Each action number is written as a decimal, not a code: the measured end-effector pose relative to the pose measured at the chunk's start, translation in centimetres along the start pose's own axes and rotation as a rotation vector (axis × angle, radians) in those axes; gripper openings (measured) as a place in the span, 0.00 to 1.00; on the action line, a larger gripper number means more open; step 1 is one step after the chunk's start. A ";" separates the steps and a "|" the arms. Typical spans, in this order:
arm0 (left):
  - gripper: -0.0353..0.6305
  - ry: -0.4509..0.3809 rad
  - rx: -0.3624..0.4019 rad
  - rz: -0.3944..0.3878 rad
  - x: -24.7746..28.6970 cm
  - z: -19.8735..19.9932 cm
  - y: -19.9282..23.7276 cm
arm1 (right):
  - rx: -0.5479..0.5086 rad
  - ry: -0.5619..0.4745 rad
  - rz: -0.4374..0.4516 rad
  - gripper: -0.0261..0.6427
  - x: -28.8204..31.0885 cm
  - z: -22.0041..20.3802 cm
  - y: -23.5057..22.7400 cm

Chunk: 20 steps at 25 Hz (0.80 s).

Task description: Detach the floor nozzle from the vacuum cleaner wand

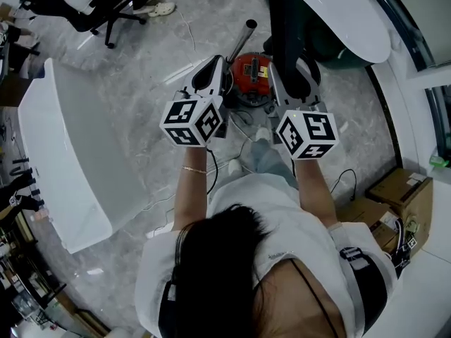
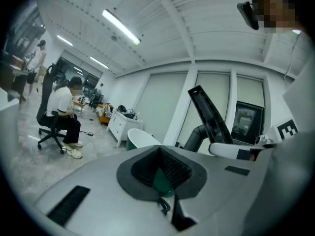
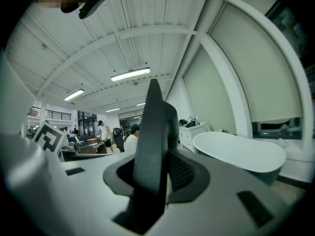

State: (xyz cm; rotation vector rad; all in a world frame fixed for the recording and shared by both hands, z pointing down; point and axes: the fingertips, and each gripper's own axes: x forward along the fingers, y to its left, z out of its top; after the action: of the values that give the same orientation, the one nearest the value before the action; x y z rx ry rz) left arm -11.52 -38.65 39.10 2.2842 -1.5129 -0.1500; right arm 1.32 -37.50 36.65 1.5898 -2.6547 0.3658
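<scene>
1. The left gripper (image 1: 213, 69) is raised at the left with its jaws together and nothing between them.
2. The right gripper (image 1: 292, 67) is level with it on the right. Its jaws are clamped on the floor nozzle (image 1: 280, 13), which stands up and away from them toward the far side.
3. The floor nozzle is a flat, matt black plastic piece. In the left gripper view a grey ribbed elbow joins its lower end.
4. The wand (image 1: 244, 35) is a bare metal tube. It slants up and away from the red vacuum body (image 1: 251, 71) on the floor, between the two grippers. Its far end is open and lies left of the nozzle, apart from it.
5. Open grey marbled floor (image 1: 141, 69) lies to the far left of the grippers.
6. A curved white tabletop (image 1: 67, 153) closes off the left side with a smooth rounded edge.
7. A glossy white bathtub (image 1: 345, 9) with a thick rolled rim crowds the far right, just beside the nozzle.
8. Cardboard boxes (image 1: 402, 192) stand at the near right against a white wall.
9. A thin black cable (image 1: 345, 178) loops on the floor near the boxes.
10. A seated person (image 2: 61, 107) on a wheeled chair is at the far left, well apart from the grippers.
</scene>
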 end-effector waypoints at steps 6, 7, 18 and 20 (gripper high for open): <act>0.06 0.076 0.114 0.007 -2.4 -0.7 -1.1 | 0.055 0.012 -0.033 0.23 -2.0 -1.1 1.3; 0.06 0.068 0.106 0.000 -2.9 -0.6 -1.4 | 0.068 0.014 -0.034 0.23 -2.3 -1.3 1.5; 0.06 0.063 0.052 -0.005 -6.6 -0.9 -2.6 | 0.090 0.041 -0.080 0.23 -5.1 -3.4 3.6; 0.06 0.078 0.064 -0.002 -7.3 -1.4 -2.4 | 0.110 0.039 -0.074 0.23 -5.4 -3.6 4.3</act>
State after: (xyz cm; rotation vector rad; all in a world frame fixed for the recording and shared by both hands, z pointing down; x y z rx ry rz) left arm -12.07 -30.92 38.54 2.3131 -1.4956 -0.0130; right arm -0.20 -30.14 38.63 1.6873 -2.5801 0.5432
